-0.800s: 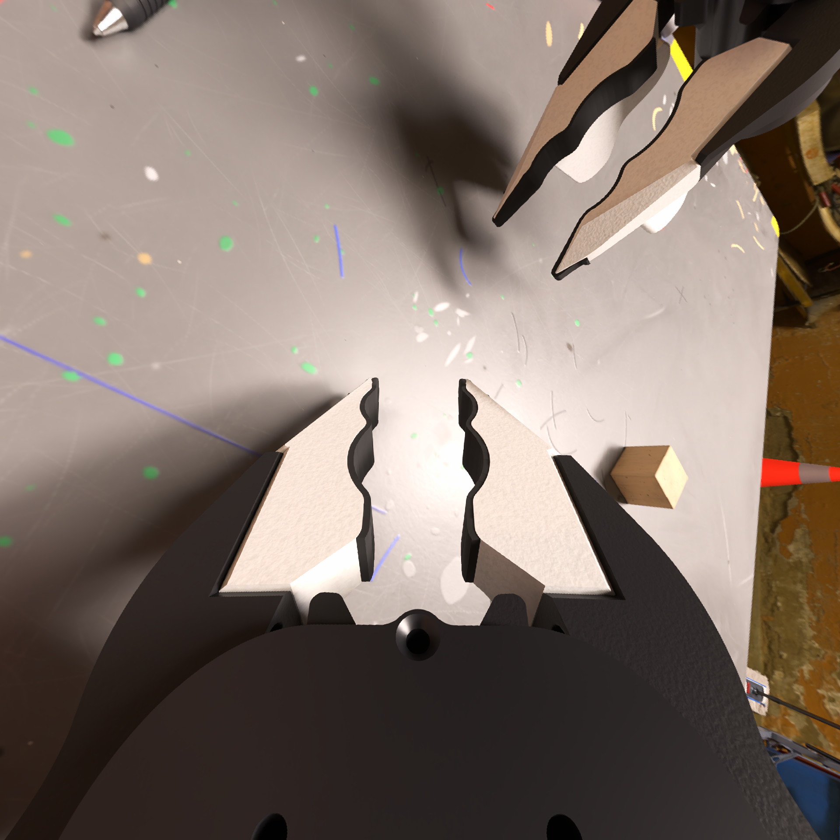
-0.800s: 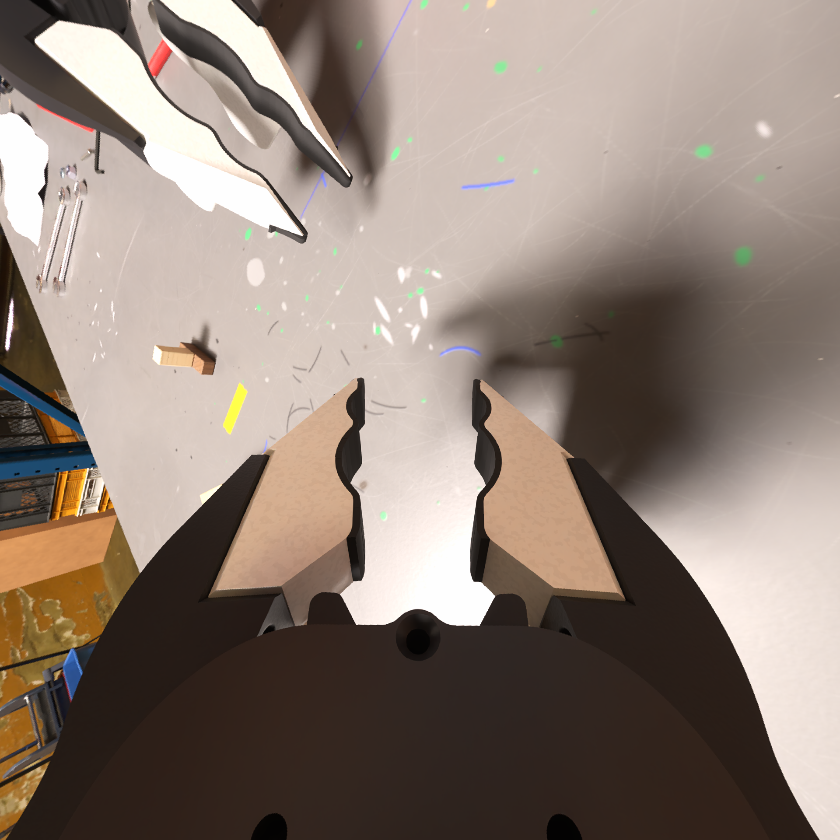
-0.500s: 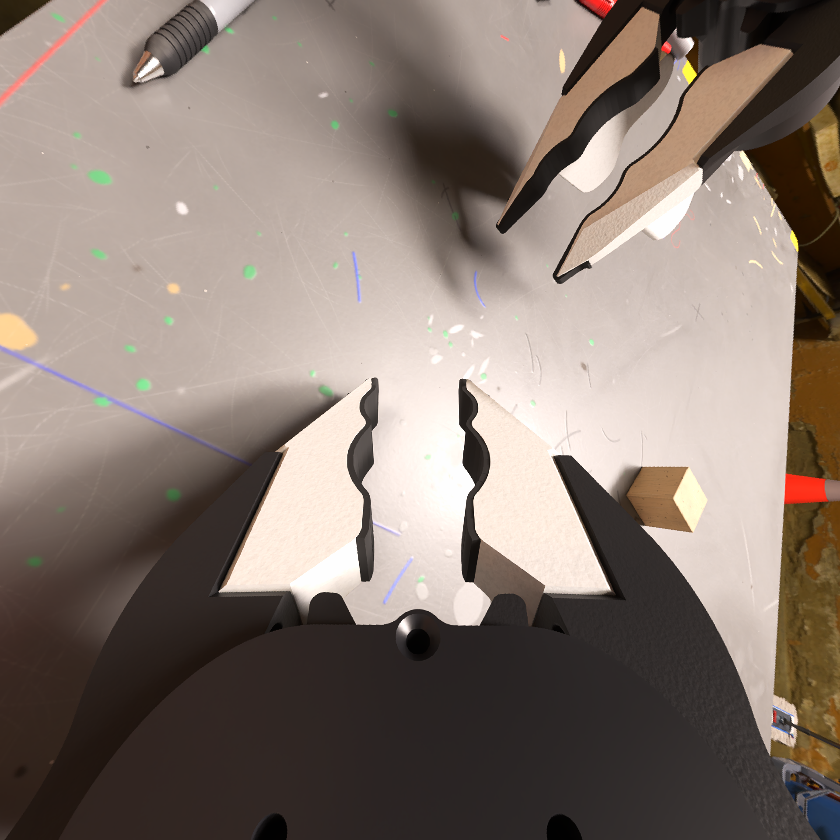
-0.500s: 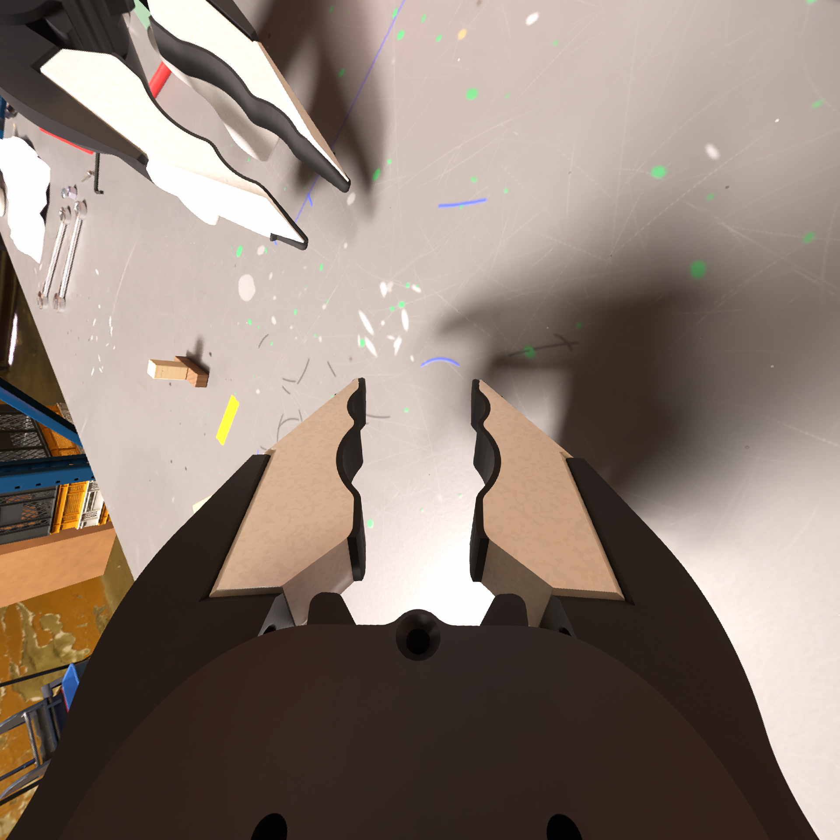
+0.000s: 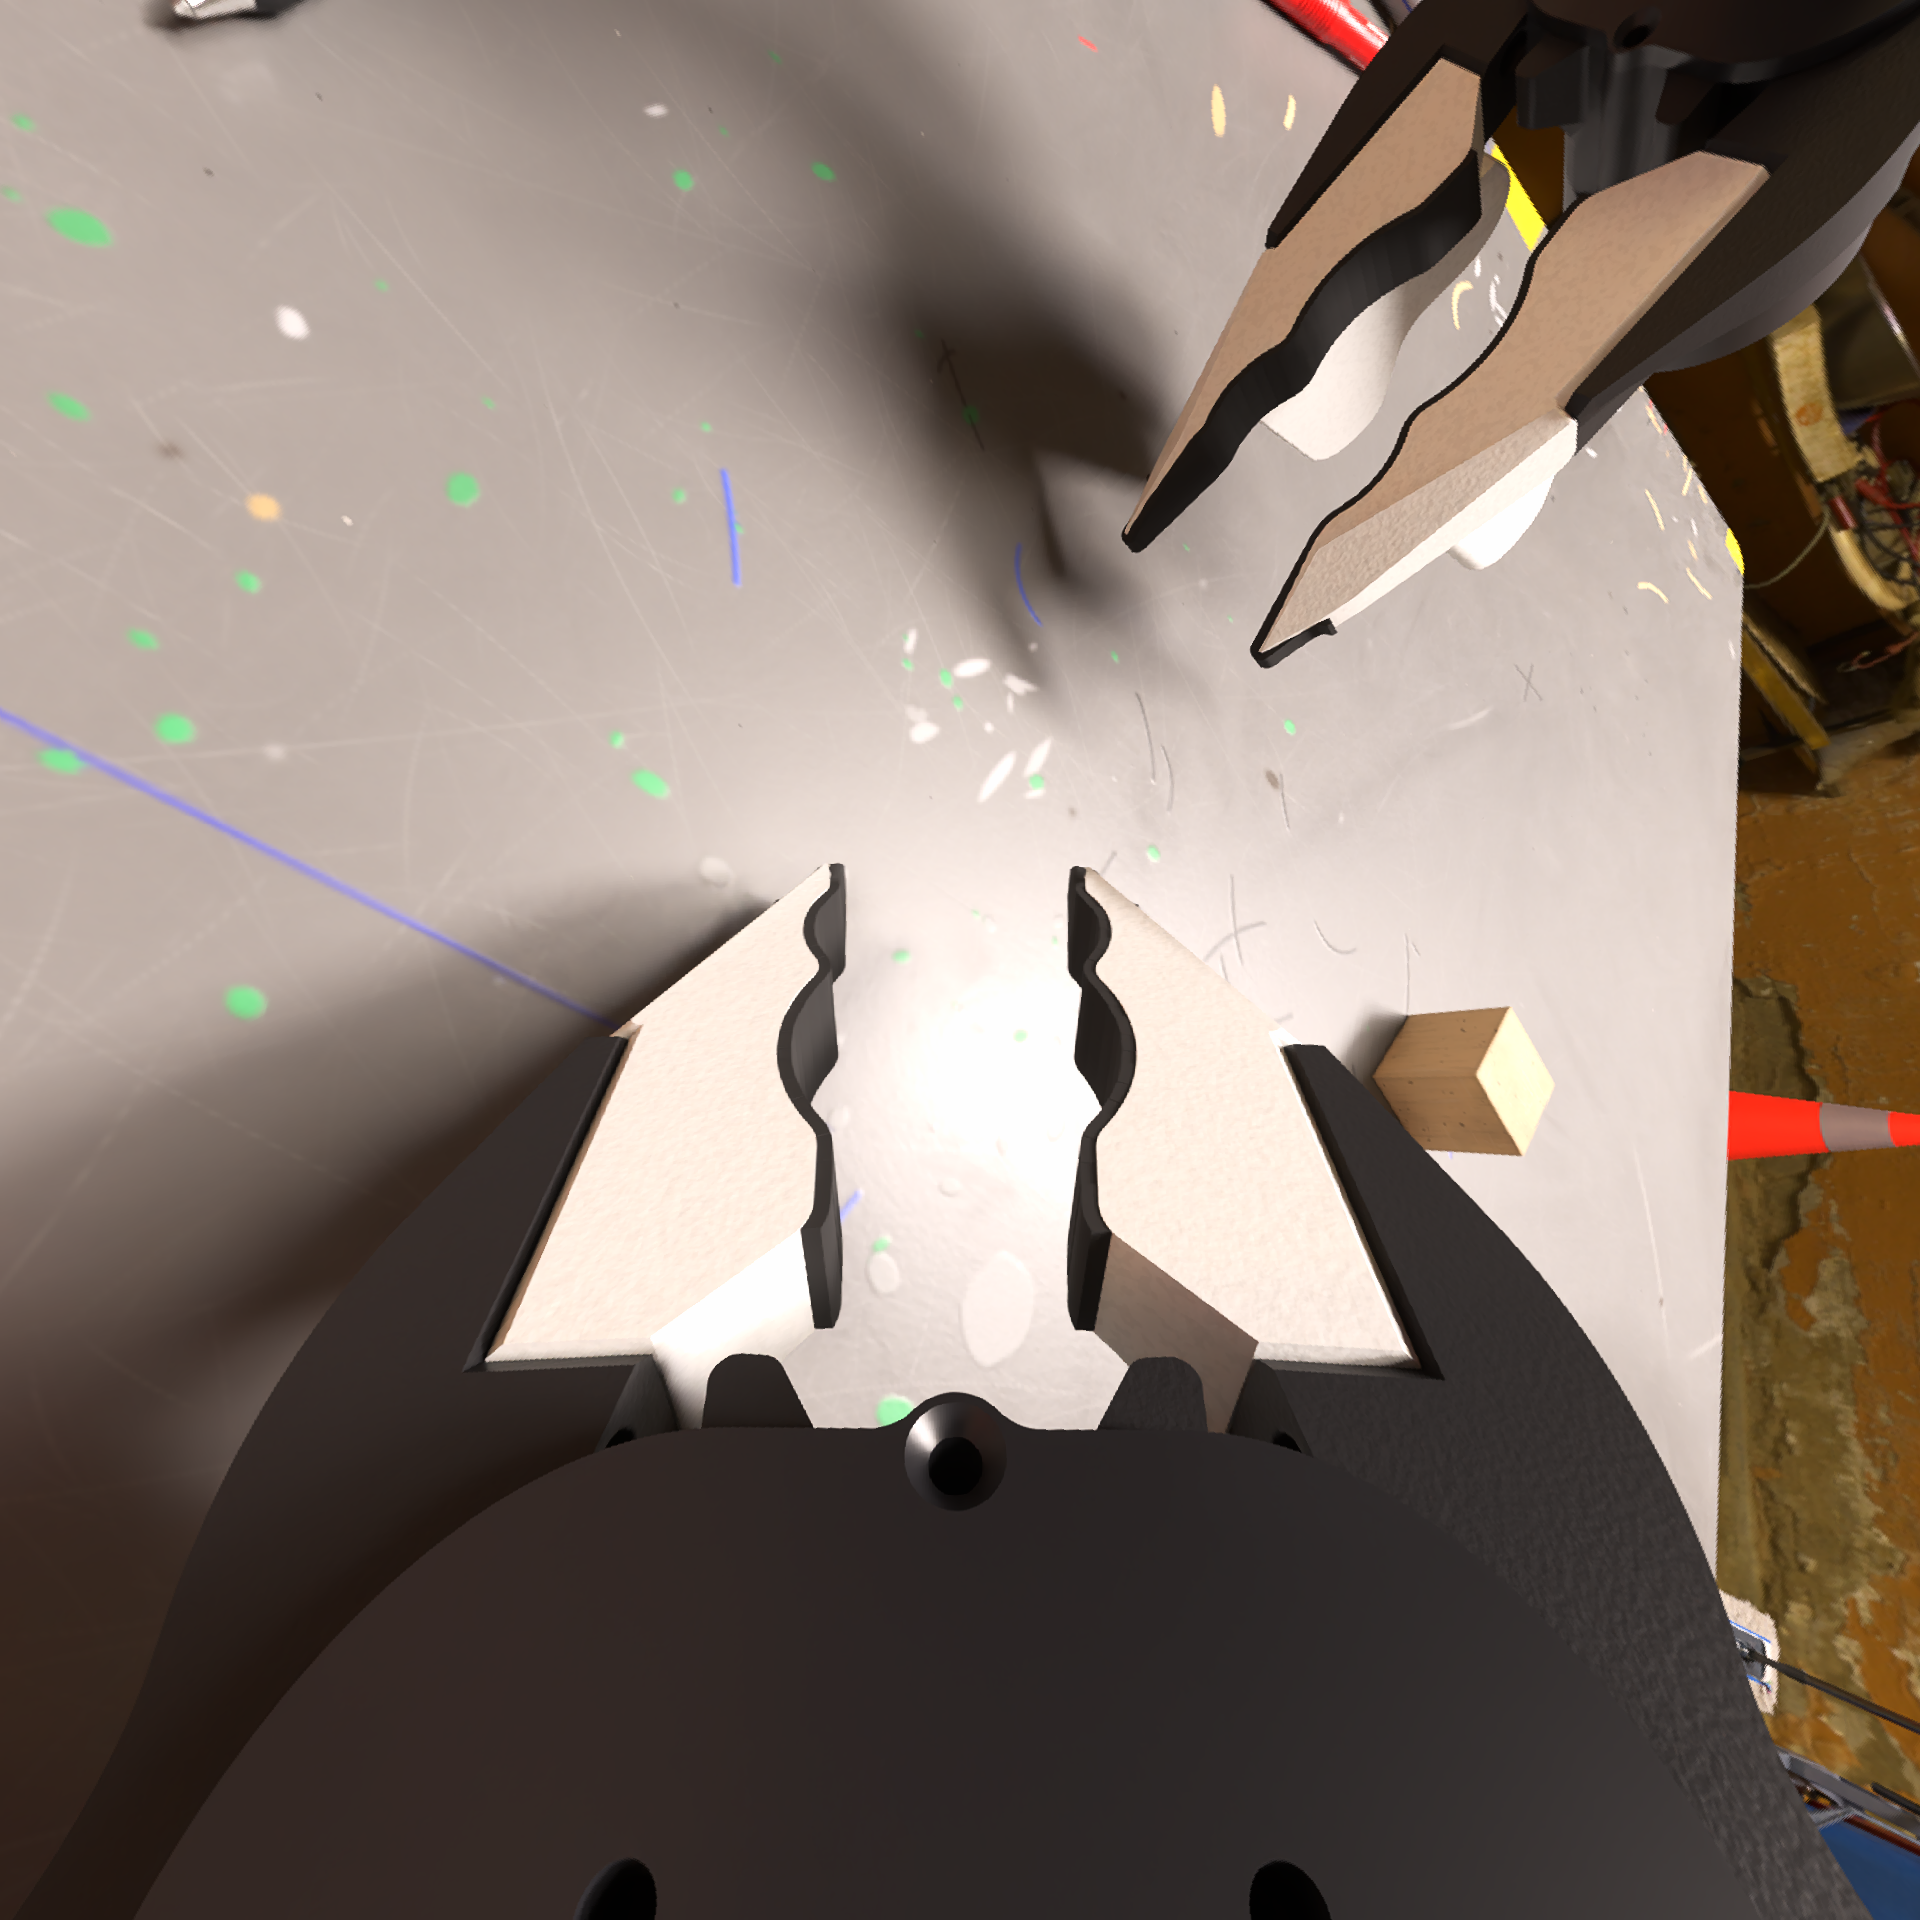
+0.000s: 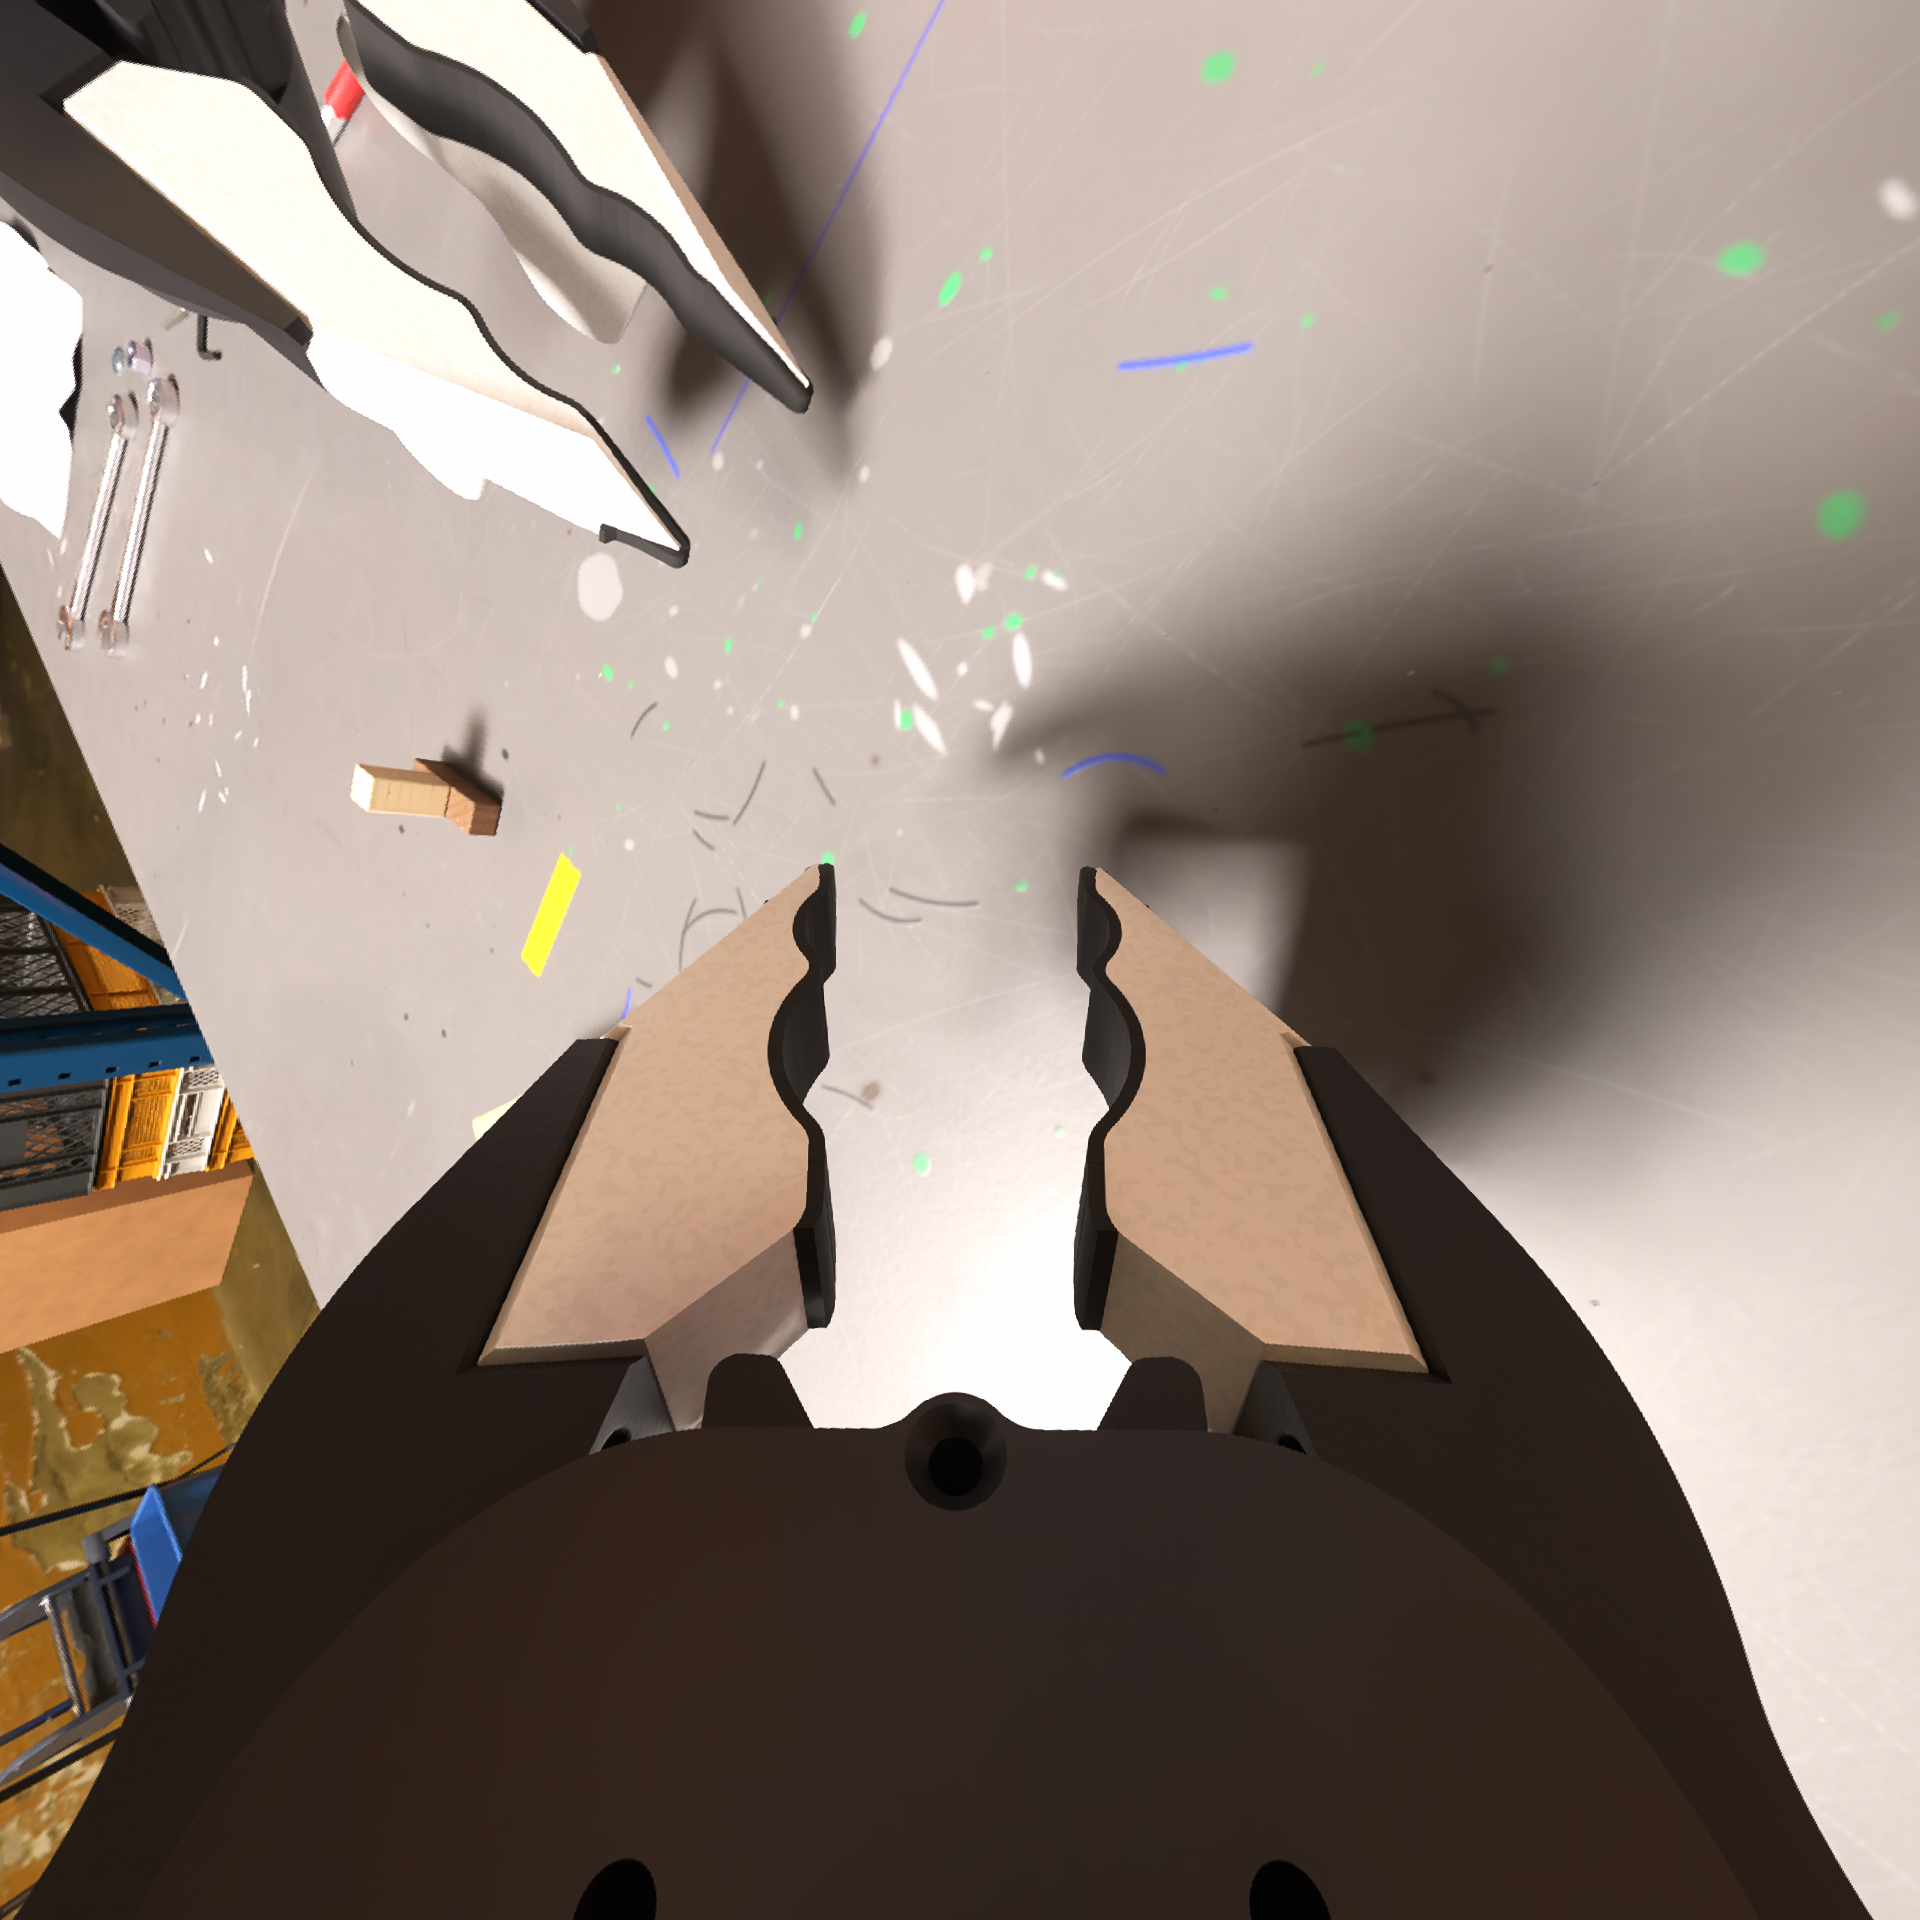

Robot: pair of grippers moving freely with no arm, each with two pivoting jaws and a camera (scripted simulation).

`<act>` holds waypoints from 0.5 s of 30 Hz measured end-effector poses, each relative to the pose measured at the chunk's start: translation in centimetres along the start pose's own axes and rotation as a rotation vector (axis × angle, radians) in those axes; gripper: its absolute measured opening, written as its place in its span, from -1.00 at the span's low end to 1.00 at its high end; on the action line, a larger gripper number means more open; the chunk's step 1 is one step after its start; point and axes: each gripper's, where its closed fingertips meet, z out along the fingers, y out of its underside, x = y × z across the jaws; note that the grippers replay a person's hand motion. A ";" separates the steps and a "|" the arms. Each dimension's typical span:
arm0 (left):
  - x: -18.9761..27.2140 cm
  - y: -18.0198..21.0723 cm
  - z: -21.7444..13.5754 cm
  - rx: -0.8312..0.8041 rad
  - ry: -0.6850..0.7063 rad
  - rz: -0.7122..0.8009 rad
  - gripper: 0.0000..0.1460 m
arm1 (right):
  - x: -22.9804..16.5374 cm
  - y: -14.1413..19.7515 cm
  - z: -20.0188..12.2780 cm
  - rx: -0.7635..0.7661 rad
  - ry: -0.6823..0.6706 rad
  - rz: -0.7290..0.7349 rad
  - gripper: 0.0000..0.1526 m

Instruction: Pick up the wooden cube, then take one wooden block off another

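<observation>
Grey paint-flecked counter [image 5: 520, 312]. Wooden cube [image 5: 1463, 1081] sits near the counter's right edge, just right of the left tongs [image 5: 956, 883], released, empty. Right tongs [image 6: 956, 883] also released, farther off. Left is nearer; must shift right.

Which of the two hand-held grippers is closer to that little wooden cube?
Left. The wooden cube sits just right of the left hand-held gripper; the right hand-held gripper hovers farther off.
</observation>
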 end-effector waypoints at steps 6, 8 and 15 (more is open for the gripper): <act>1.2 1.5 -0.4 -0.006 0.004 -0.003 -0.24 | -1.5 1.2 0.4 -0.016 -0.002 -0.010 -0.39; 1.7 2.1 -0.6 -0.013 0.003 0.000 -0.23 | -2.2 1.7 0.6 -0.021 -0.002 -0.017 -0.39; 3.4 4.2 -1.2 -0.030 0.014 0.009 -0.23 | -4.4 3.5 1.1 -0.032 0.004 -0.048 -0.39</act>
